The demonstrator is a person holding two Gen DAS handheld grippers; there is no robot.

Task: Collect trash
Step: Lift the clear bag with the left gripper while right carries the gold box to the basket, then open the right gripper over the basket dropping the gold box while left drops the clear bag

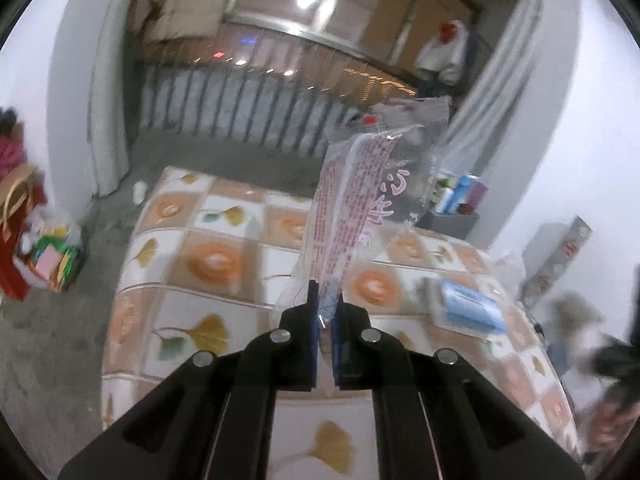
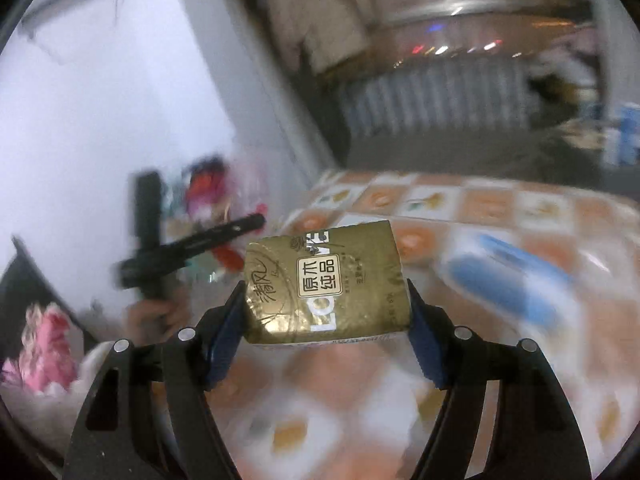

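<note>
The left gripper (image 1: 325, 305) is clamped on a thin, clear, crinkled plastic bag (image 1: 352, 196) printed with blurred pink text, held above the table (image 1: 192, 236). The right gripper (image 2: 326, 300) grasps a soft, rectangular gold tissue pack (image 2: 326, 284) marked "LOVE" and "原木纯品". The glossy tablecloth (image 2: 460, 200) beyond shows orange squares and ginkgo leaves.

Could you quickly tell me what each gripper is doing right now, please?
Left gripper: shut on the clear printed plastic bag.
Right gripper: shut on the gold tissue pack.
</note>
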